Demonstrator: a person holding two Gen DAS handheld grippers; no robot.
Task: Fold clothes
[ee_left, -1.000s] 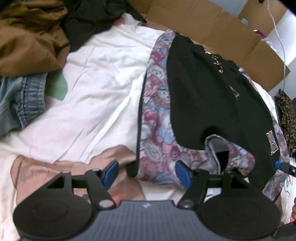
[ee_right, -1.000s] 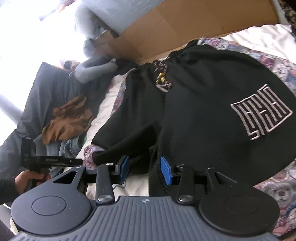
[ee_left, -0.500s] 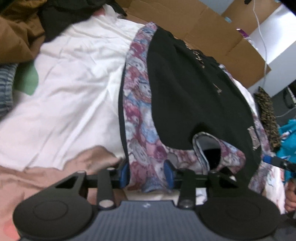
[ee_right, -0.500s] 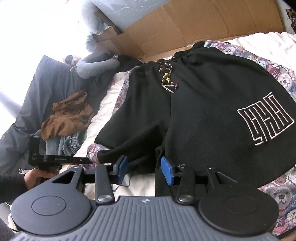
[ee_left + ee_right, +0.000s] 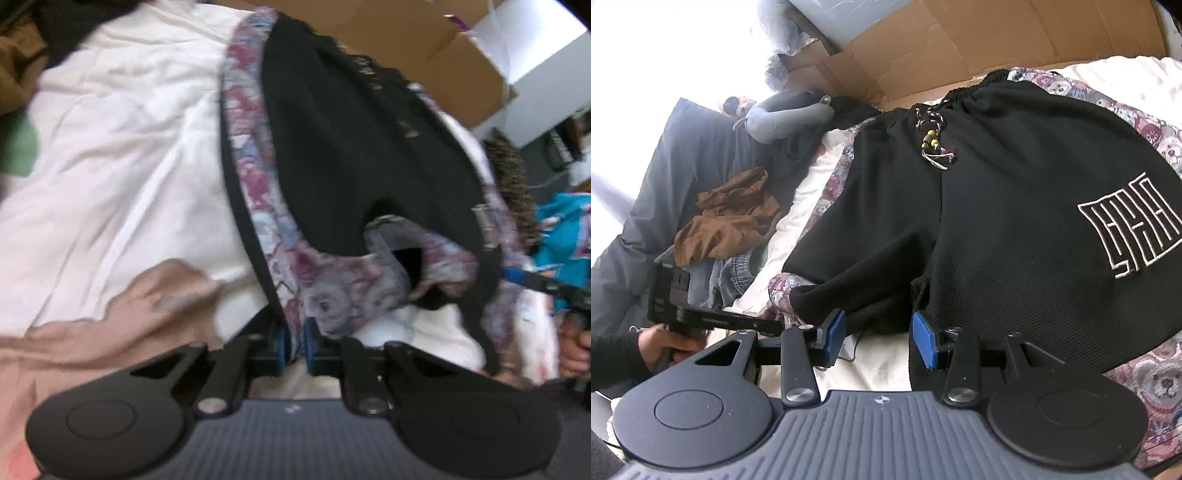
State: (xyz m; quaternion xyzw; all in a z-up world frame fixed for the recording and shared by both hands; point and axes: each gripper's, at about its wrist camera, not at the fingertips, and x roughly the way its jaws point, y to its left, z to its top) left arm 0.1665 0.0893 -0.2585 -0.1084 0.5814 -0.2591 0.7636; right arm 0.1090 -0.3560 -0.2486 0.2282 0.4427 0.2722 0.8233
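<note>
Black shorts with patterned side panels, a white logo and a beaded drawstring lie flat on a white bedsheet. They also show in the left wrist view. My left gripper is shut on the hem of the patterned left leg panel. My right gripper is open, its blue pads either side of the crotch gap at the shorts' lower edge, not touching cloth. The left gripper also shows in the right wrist view, at the left leg hem.
A brown garment and denim lie piled at the left of the bed. A grey neck pillow and flattened cardboard sit at the far side. A pink cloth lies near my left gripper. A teal garment is on the right.
My left gripper has closed from open onto the patterned leg hem and moved forward. My right gripper has stayed open and edged slightly closer to the shorts.
</note>
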